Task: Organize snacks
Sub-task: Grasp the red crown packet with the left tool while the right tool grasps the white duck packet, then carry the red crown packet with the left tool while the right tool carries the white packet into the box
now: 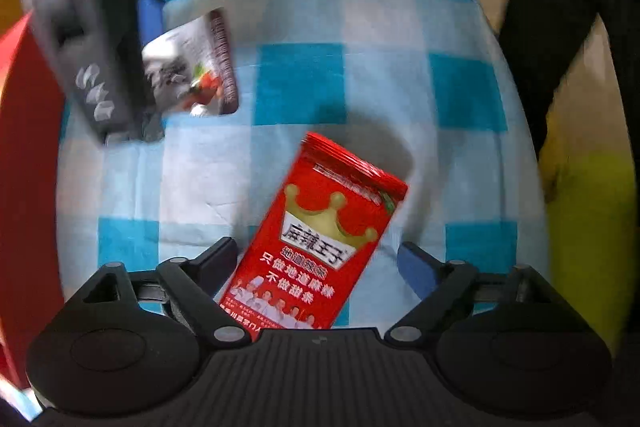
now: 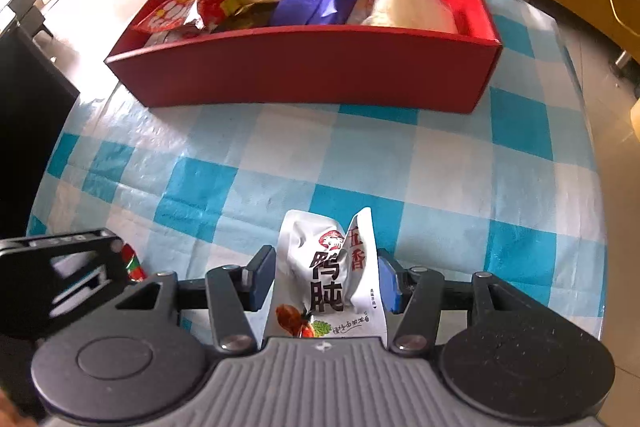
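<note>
Red foil snack packet, printed with a gold crown and white characters, lies flat on the blue-and-white checked tablecloth, between the spread fingers of the left gripper; neither pad touches it. Current step, as judged: pick-up of this packet. The next move calls for lowering and closing across its narrow width. White crumpled pouch with black characters is clamped in the right gripper, above the cloth. Red box, already holding several packets, stands beyond; transfer there is the likely following step.
</note>
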